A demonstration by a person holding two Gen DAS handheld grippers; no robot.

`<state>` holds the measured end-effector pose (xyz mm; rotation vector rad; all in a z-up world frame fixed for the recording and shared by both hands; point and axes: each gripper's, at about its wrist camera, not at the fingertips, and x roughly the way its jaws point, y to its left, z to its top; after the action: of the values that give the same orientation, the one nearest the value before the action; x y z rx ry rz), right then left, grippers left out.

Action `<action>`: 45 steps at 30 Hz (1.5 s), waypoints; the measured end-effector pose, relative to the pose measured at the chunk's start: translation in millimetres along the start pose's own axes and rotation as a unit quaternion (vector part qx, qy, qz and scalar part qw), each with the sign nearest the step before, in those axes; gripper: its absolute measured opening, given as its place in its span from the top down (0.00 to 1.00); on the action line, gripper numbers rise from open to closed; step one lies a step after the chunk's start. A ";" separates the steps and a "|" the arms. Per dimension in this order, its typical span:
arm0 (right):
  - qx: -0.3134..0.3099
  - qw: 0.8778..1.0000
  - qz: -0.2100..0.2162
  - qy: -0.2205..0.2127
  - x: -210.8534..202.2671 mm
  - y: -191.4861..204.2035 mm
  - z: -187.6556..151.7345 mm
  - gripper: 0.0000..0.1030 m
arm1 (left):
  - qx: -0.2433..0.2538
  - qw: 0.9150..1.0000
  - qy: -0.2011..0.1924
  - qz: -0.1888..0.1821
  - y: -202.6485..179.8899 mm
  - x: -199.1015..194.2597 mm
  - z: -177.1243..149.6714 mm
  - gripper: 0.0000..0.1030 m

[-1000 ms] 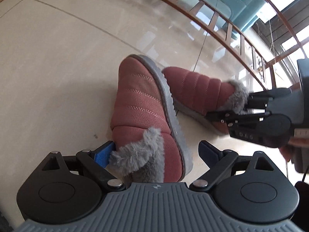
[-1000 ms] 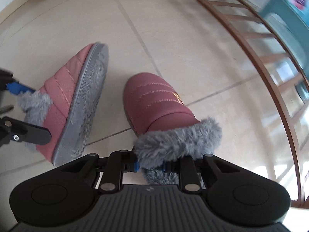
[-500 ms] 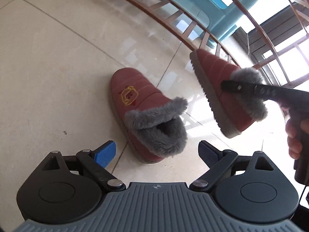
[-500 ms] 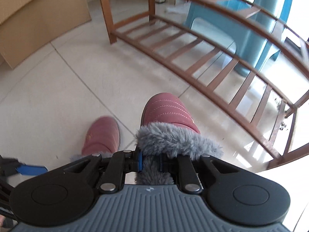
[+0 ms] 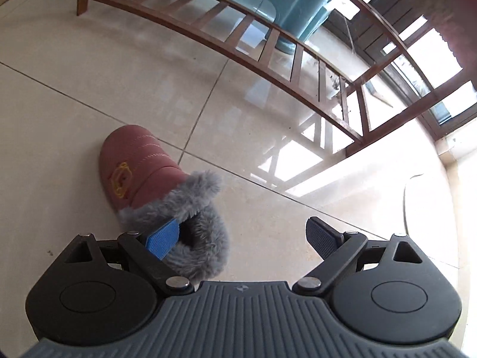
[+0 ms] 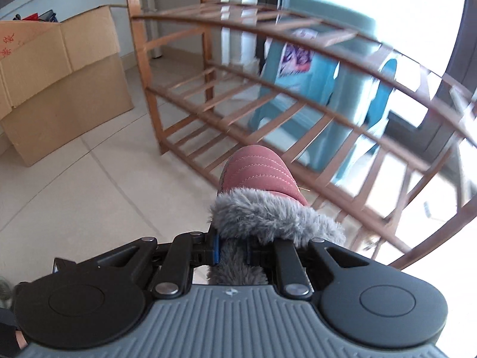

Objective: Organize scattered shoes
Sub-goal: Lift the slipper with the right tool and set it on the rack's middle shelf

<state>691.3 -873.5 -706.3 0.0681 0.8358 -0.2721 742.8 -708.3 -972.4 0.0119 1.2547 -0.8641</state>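
- Up has come our right tongs (image 6: 232, 252), lifting one pink fur-lined slipper (image 6: 259, 179) from the floor to face the wooden shoe rack (image 6: 298, 101).
- We pinch its grey fur collar tight.
- Our left tongs (image 5: 241, 235) gape wide, empty, over the other slipper (image 5: 140, 164) on the tile floor (image 5: 268, 164).

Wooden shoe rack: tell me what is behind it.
Behind the wooden shoe rack stands a teal plastic chair, seen through the slats, with bright window light beyond. The held pink shoe covers part of the lower shelf.
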 end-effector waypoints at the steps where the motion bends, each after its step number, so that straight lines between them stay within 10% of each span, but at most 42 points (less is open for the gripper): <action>1: -0.001 1.000 -0.017 -0.009 -6.0 -6.1 7.1 0.84 | 0.000 1.000 0.010 0.002 -2.1 6.6 2.1 0.10; 10: 0.025 0.996 -0.067 -0.050 -31.3 -41.9 44.8 0.83 | 0.027 0.996 0.055 0.064 -6.2 36.8 6.5 0.11; 20: 0.068 0.997 -0.032 -0.033 -72.7 -56.5 85.1 0.81 | -0.012 0.993 0.058 0.101 12.9 52.9 9.4 0.74; 32: 0.042 0.977 -0.197 -0.068 -56.4 -90.6 122.2 0.81 | 0.006 0.994 0.056 0.092 17.4 50.4 13.0 0.81; 45: 0.097 0.957 -0.267 -0.052 8.0 -173.3 162.4 0.81 | 0.048 0.995 0.050 0.074 25.6 38.4 6.6 0.83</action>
<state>767.9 -1069.1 -595.2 0.0106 0.7080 -0.8605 764.7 -715.0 -1013.0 0.2247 1.2886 -0.8013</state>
